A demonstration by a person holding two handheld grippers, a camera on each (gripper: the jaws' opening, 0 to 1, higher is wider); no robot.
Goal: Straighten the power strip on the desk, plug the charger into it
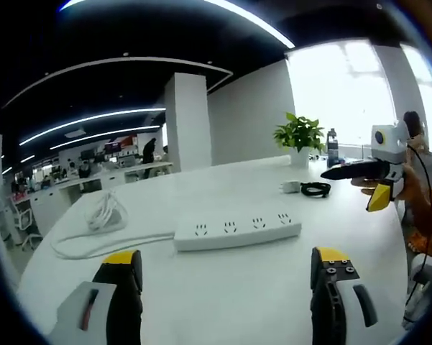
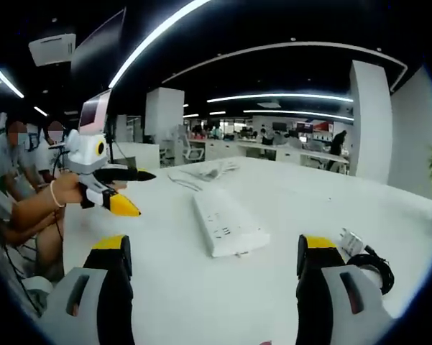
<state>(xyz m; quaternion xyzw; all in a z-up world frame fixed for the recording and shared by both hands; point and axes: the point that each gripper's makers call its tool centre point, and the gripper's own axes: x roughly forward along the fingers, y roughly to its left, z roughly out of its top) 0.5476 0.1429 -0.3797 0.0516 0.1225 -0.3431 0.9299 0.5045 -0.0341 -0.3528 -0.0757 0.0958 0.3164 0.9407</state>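
Note:
A white power strip (image 1: 237,229) (image 2: 226,221) lies on the white desk (image 1: 223,295), its white cord (image 1: 100,219) coiled at the far left. The white charger (image 1: 290,187) (image 2: 349,241) with a coiled black cable (image 1: 315,190) (image 2: 372,267) rests beyond the strip's right end. My left gripper (image 1: 226,269) (image 2: 126,190) is open and empty, hovering short of the strip. My right gripper (image 2: 214,257) (image 1: 359,188) is open too, held in a hand above the desk near the charger.
A potted plant (image 1: 300,136) and a dark bottle (image 1: 333,147) stand at the desk's far edge by the window. Other desks, chairs and people fill the office behind. A monitor (image 2: 93,111) stands at one side.

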